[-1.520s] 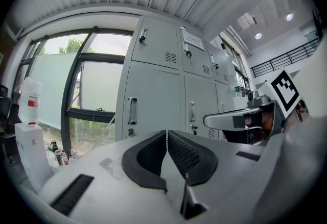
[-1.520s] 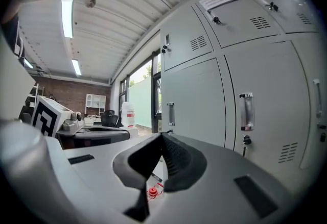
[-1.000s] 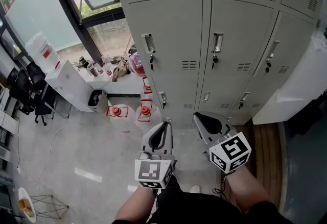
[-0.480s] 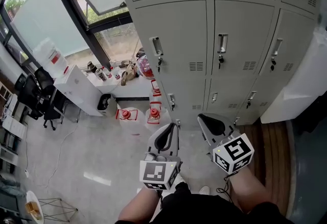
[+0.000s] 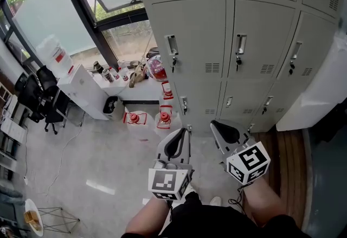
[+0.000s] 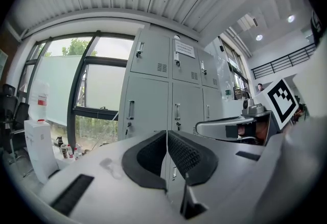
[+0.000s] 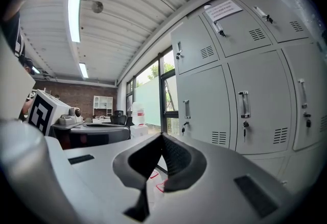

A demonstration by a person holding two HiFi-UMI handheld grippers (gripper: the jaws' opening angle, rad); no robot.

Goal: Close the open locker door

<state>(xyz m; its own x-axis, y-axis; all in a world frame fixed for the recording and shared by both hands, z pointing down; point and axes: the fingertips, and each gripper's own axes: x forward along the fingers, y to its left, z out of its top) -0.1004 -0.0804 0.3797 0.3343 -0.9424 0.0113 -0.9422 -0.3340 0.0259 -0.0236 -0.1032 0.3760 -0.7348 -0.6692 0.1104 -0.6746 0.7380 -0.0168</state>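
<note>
Jaws pressed together and empty on left gripper (image 5: 184, 133) and right gripper (image 5: 214, 124), locker doors (image 5: 190, 52) ahead, clear of both.

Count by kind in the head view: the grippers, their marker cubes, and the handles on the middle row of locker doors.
Grey two-jaw grippers: 2
White cubes with black square markers: 2
Silver middle-row door handles: 3
Total: 7
</note>
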